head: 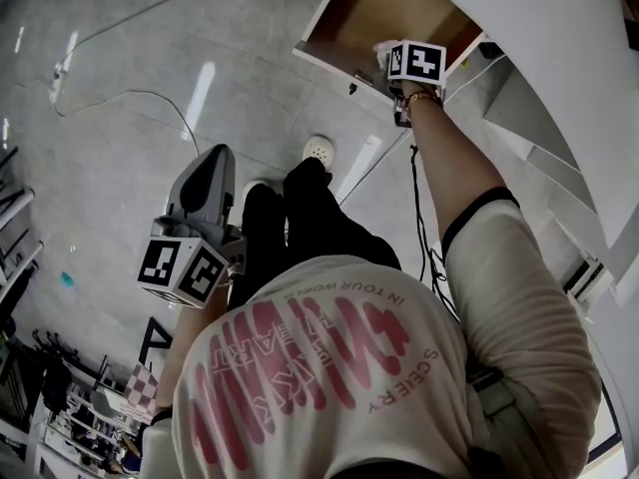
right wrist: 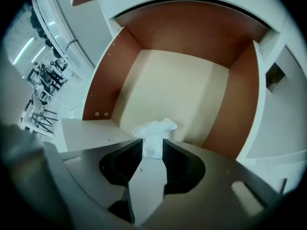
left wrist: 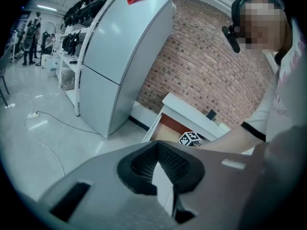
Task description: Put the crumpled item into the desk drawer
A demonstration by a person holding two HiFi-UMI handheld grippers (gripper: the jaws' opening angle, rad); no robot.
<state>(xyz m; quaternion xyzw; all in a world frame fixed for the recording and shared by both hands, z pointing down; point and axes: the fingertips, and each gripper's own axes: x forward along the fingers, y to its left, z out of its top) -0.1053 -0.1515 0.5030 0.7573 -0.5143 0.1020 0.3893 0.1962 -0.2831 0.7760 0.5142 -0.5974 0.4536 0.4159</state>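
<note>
- My left gripper point(left wrist: 157, 148) hangs low beside my leg, over the floor point(head: 120, 148). Its fingers are closed tip to tip with nothing between them.
- My right gripper point(right wrist: 152, 145) reaches out over the open drawer point(right wrist: 108, 80). Its fingers are narrowed to a slim gap and clenched on the crumpled white item point(right wrist: 154, 131).
- The item sticks out past the fingertips, above the drawer's pale bottom. I cannot tell whether it touches.
- The drawer juts from under the white desk point(head: 539, 38).
</note>
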